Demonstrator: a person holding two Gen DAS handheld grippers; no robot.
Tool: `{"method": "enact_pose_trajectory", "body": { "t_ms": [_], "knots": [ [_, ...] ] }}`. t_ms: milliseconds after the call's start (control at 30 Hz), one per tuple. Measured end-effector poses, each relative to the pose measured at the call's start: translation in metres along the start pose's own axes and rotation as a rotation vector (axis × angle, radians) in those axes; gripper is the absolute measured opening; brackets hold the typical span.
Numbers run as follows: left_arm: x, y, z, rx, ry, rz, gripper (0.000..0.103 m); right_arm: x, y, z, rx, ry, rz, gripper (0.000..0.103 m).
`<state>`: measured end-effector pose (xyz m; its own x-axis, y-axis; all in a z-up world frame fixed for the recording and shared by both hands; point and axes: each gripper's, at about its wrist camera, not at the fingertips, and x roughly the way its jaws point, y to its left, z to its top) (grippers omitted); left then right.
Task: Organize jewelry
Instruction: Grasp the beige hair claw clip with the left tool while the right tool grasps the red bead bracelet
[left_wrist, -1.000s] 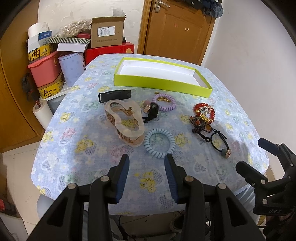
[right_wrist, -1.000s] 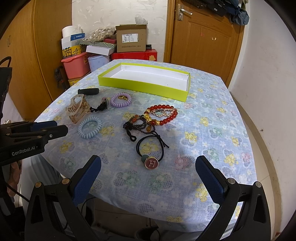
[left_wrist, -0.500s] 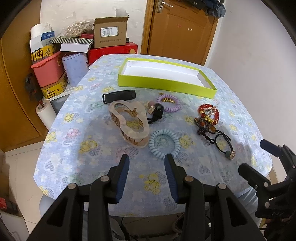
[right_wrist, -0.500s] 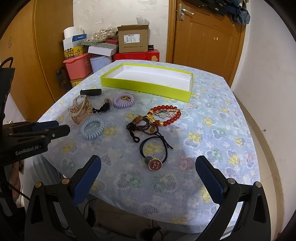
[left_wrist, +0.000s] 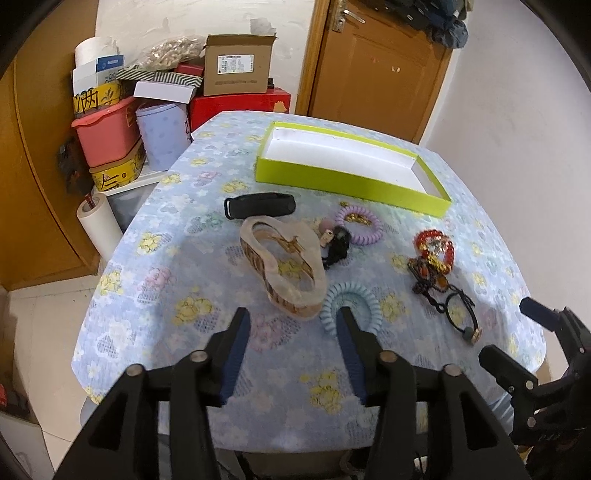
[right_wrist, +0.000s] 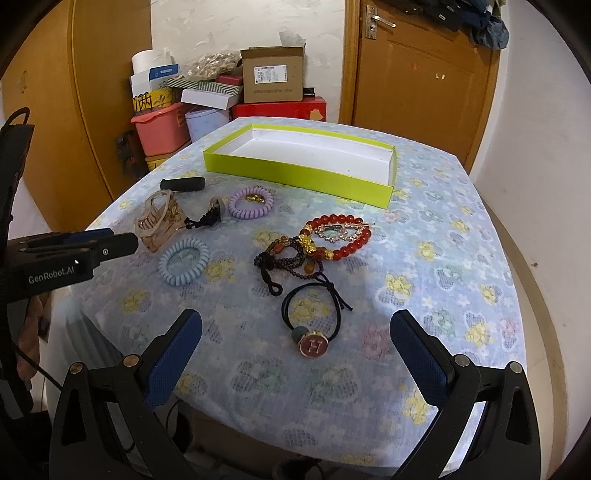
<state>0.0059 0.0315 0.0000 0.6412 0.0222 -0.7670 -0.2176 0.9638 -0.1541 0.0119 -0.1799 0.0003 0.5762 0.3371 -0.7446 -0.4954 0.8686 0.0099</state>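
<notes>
A lime-green box (left_wrist: 351, 182) (right_wrist: 295, 177) with a white, empty inside stands at the table's far side. In front of it lie a black band (left_wrist: 260, 205), a translucent brown hair claw (left_wrist: 282, 267) (right_wrist: 160, 221), a purple coil tie (left_wrist: 358, 230) (right_wrist: 251, 203), a light-blue coil tie (left_wrist: 349, 301) (right_wrist: 183, 260), a red bead bracelet (left_wrist: 434, 245) (right_wrist: 340, 236), dark beads (right_wrist: 288, 260) and a black hair tie with an "H" charm (right_wrist: 314, 345). My left gripper (left_wrist: 293, 325) is open and empty, just short of the claw and blue tie. My right gripper (right_wrist: 295, 328) is wide open, empty, around the H tie's near end.
The table has a blue floral cloth (right_wrist: 424, 258). Boxes, a pink tub (left_wrist: 105, 129) and paper rolls are stacked beyond its far left corner. A wooden door (right_wrist: 417, 74) stands behind. A white wall (left_wrist: 517, 110) runs along the right side.
Both grippers have moved forward toward the items. The left one now reaches the blue coil tie and claw. The jaws have kept their openings.
</notes>
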Motion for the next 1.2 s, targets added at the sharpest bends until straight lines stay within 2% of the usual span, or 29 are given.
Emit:
{"method": "enact_pose_trajectory", "body": {
  "t_ms": [167, 600, 667, 767, 867, 1100, 1167, 1200],
  "knots": [
    [0.008, 0.003, 0.010, -0.018, 0.001, 0.004, 0.057, 0.007, -0.003, 0.006, -0.002, 0.005, 0.013, 0.102],
    [0.046, -0.001, 0.032, -0.038, 0.039, 0.034, 0.057, 0.031, -0.025, 0.023, 0.041, 0.017, 0.009, 0.101],
    [0.050, 0.000, 0.033, -0.039, 0.045, 0.039, 0.057, 0.035, -0.031, 0.025, 0.055, 0.017, 0.008, 0.098],
    [0.053, 0.003, 0.033, -0.046, 0.049, 0.041, 0.053, 0.040, -0.035, 0.029, 0.060, 0.021, 0.015, 0.077],
    [0.054, 0.003, 0.032, -0.028, 0.039, 0.065, 0.049, 0.047, -0.037, 0.032, 0.045, 0.037, 0.023, 0.068],
    [0.053, 0.011, 0.032, -0.021, 0.024, 0.070, 0.049, 0.064, -0.028, 0.042, -0.036, 0.048, 0.076, 0.045],
    [0.052, 0.014, 0.032, -0.022, 0.023, 0.068, 0.049, 0.070, -0.025, 0.045, -0.067, 0.052, 0.096, 0.034],
    [0.051, 0.015, 0.032, -0.024, 0.022, 0.068, 0.049, 0.073, -0.024, 0.046, -0.079, 0.055, 0.101, 0.032]
  ]
}}
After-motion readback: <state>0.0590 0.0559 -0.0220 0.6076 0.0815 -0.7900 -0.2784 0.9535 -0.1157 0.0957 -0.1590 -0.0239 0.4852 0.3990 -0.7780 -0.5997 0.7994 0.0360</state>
